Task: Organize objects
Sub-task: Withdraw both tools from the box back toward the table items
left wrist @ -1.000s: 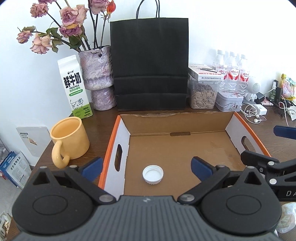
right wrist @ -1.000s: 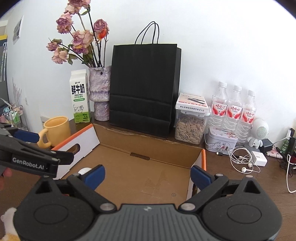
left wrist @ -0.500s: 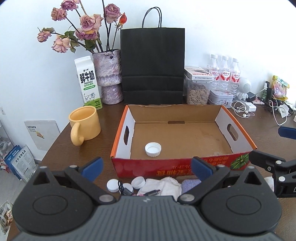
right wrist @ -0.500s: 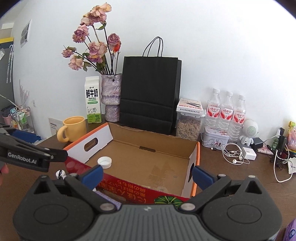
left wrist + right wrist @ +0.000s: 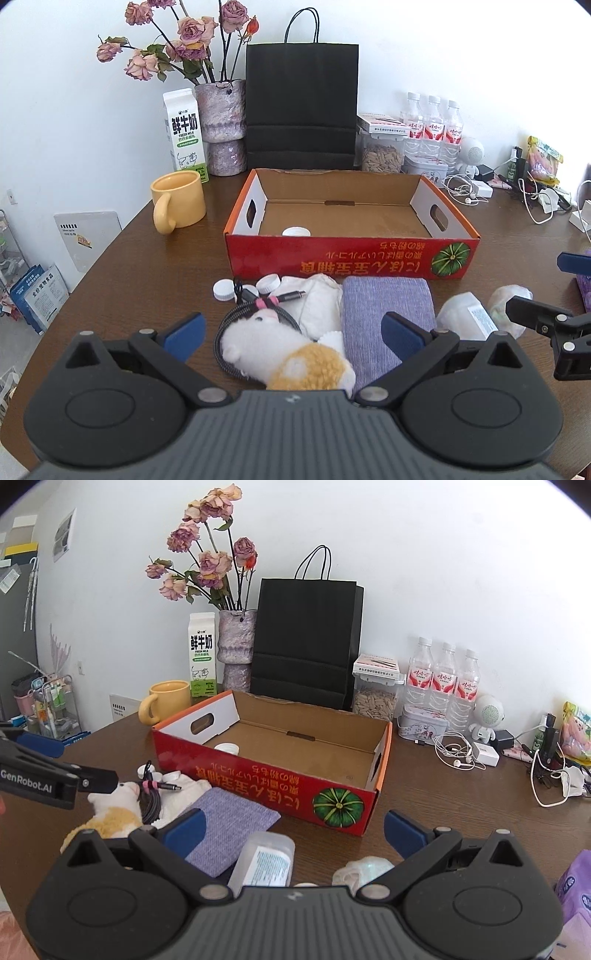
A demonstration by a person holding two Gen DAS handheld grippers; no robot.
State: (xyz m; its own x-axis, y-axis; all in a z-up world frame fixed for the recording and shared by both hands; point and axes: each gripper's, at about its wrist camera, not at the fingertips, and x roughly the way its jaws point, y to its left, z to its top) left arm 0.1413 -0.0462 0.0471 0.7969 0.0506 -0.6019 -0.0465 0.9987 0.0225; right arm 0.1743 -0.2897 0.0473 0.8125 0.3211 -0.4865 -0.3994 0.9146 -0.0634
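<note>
Hovering above the table [image 5: 147,266], left gripper [image 5: 293,326] and right gripper [image 5: 293,830] both gape wide, holding nothing. Plush toy [image 5: 288,354], coiled cable [image 5: 255,306], purple cloth [image 5: 384,306] and two caps [image 5: 245,286] lie just before the red box [image 5: 347,254]. One white cap [image 5: 295,232] sits inside it.

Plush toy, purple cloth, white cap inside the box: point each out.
plush toy [image 5: 291,354], left wrist view, on its white and orange body
purple cloth [image 5: 384,310], left wrist view, cloth centre
white cap [image 5: 296,232], left wrist view, its top

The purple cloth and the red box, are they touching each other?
Cannot tell. In the left wrist view the purple cloth runs right up to the red box, but neither view shows a plain gap or contact.
</note>
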